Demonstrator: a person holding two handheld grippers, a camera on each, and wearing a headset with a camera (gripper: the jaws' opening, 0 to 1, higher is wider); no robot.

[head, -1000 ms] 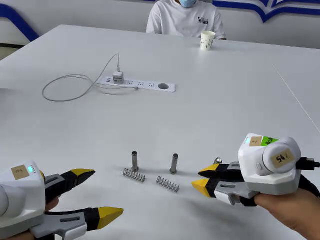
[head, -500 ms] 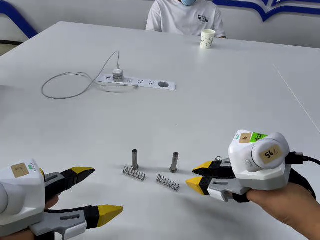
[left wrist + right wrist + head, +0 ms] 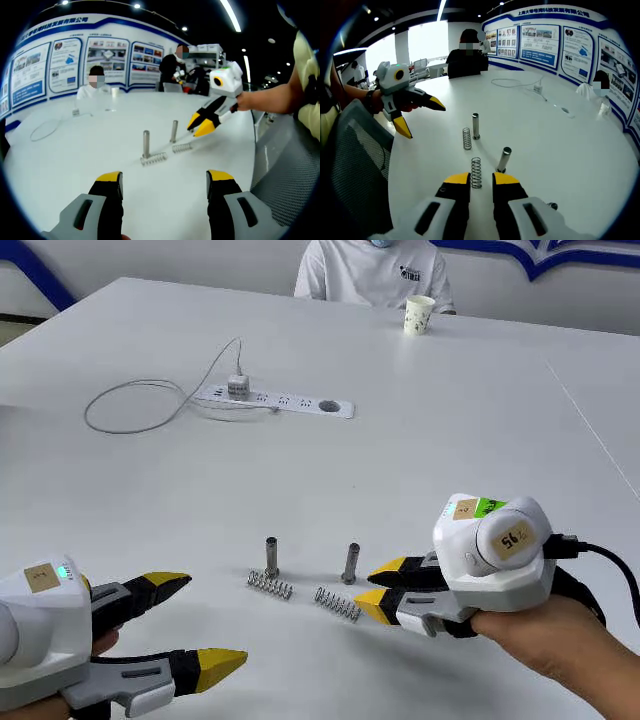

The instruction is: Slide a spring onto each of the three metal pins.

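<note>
Left tongs (image 3: 215,618): yellow-tipped, wide apart, holding nothing.
Right tongs (image 3: 366,586): yellow-tipped, narrowly apart, tips at near end of small coiled steel spring (image 3: 336,604); contact unclear.
Second spring (image 3: 269,586): flat on white bench (image 3: 450,420), just beside foot of upright grey metal pin (image 3: 271,556).
Other pin (image 3: 351,563): upright, bare, just behind first spring.

Office meeting room: big white table (image 3: 450,420), blue-framed wall display boards (image 3: 546,44), power strip (image 3: 275,402).

Two upright pins (image 3: 271,557) (image 3: 351,562), two springs (image 3: 269,586) (image 3: 337,603), one cup (image 3: 419,314), one power strip (image 3: 275,400).
</note>
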